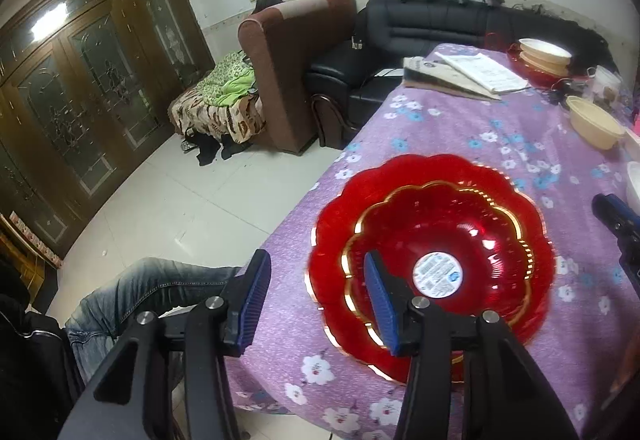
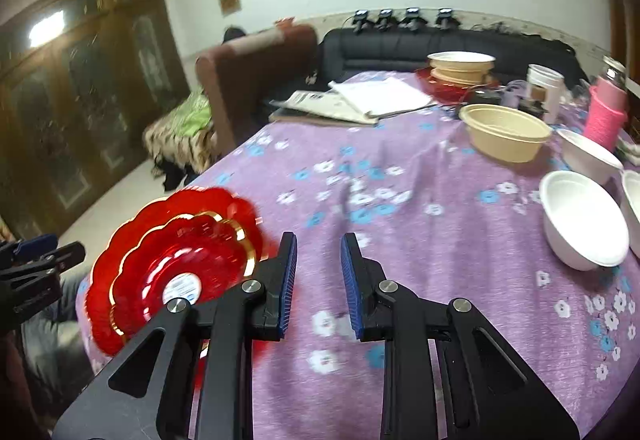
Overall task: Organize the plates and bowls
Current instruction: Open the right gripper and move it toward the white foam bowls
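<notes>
Two scalloped red glass plates with gold rims (image 1: 432,248), nested at the near-left corner of the purple flowered tablecloth (image 2: 400,180), lie beside the empty, parted left gripper (image 1: 316,296), while the right gripper (image 2: 318,280), also empty with jaws narrowly apart, faces the white foam bowl (image 2: 582,218) further right.

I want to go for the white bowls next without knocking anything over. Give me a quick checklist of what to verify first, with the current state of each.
1. Left claw free of load: ok, open, nothing between its pads.
2. Right claw free of load: ok, open, only tablecloth behind the gap.
3. Red plates nested, smaller inside larger: ok.
4. Red plates fully supported: not ok, the stack sits at the table's edge and its rim seems to reach past it.
5. Nearest white bowl upright and unstacked: ok.
6. Path from right claw to that bowl: ok, bare cloth between.
</notes>
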Tool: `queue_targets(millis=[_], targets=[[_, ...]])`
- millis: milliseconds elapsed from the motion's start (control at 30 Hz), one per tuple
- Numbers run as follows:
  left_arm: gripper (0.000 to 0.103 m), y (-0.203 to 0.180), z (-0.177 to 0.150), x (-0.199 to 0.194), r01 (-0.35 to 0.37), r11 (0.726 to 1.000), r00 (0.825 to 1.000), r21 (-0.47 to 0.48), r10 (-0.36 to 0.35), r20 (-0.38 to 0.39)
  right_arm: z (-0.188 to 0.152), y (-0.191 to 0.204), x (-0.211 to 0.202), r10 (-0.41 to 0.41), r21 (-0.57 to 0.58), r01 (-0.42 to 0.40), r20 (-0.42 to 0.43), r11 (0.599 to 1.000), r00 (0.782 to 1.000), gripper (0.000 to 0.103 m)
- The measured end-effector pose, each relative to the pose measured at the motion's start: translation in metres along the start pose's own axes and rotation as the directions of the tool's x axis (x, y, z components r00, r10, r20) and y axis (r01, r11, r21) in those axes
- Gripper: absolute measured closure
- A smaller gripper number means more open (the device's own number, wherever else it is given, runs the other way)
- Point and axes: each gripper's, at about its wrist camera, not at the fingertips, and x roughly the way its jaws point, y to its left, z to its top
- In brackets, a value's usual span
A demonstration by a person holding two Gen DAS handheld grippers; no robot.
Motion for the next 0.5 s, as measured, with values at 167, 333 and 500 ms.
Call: queue_targets(millis=[167,333,500], targets=[[0.049,-0.018,0.005,-0.006,0.008,1.0,1.0,0.021,-0.009,0.011,-0.002,-0.03,-0.003,-0.017,0.065,0.014,0.045,0.998,0.999,0.051],[0.049,-0.045,0.014,-0.016,0.033,0.998,0.999,0.053,-0.035,0.032,0.0,-0.059,-0.009,-0.028,0.119,0.023,0.035,0.993,0.999,0.051],[0.047,-0.087,0.027,-0.029,0.098,0.99,0.993,0.098,-0.104,0.059,-0.001,-0.094,-0.031,-0.065,0.156,0.053,0.071,0.986,0.995,0.051]])
